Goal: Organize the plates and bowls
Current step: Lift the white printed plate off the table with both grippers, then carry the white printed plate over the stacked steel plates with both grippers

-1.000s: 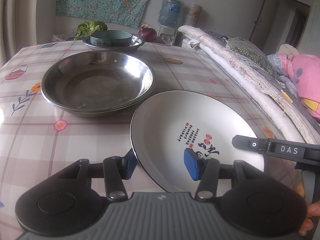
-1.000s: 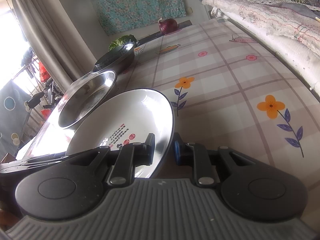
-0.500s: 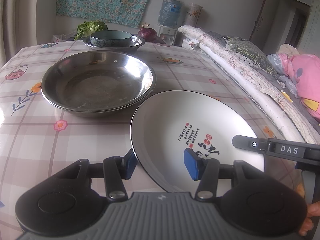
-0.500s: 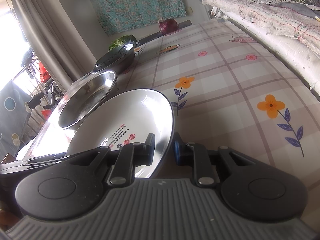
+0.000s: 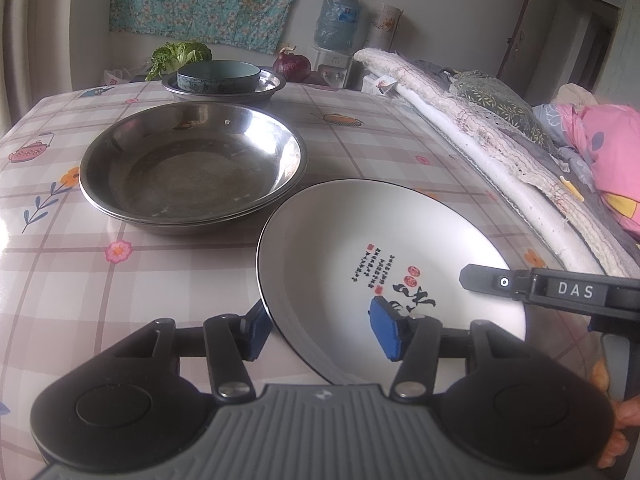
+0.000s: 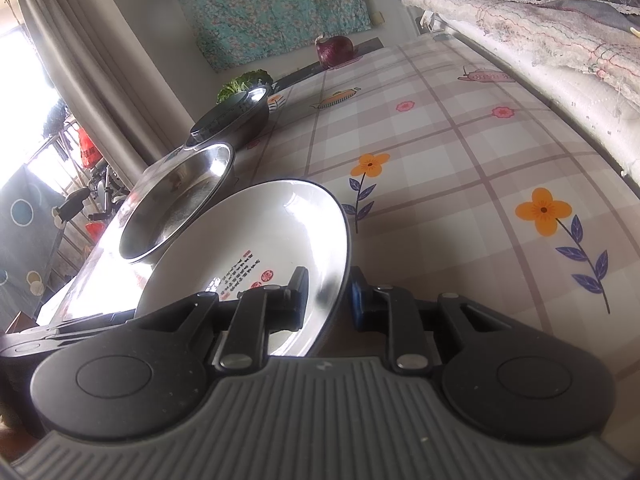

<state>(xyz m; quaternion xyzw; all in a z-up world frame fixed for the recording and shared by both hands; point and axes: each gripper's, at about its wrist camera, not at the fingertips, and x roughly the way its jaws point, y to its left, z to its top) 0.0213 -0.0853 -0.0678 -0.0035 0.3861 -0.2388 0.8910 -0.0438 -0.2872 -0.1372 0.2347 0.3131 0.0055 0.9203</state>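
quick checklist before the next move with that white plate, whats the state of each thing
1. Left gripper grip on the white plate: the rim is between the jaws, which have just been opening, and the pads stand clear of it. Not ok.
2. Right gripper grip: the rim is between the jaws, which have also just been opening. Whether the pads press on it: cannot tell.
3. Plate lying flat on the table: cannot tell.
4. Steel dish empty: ok.
5. Table between plate and dish free of other things: ok.
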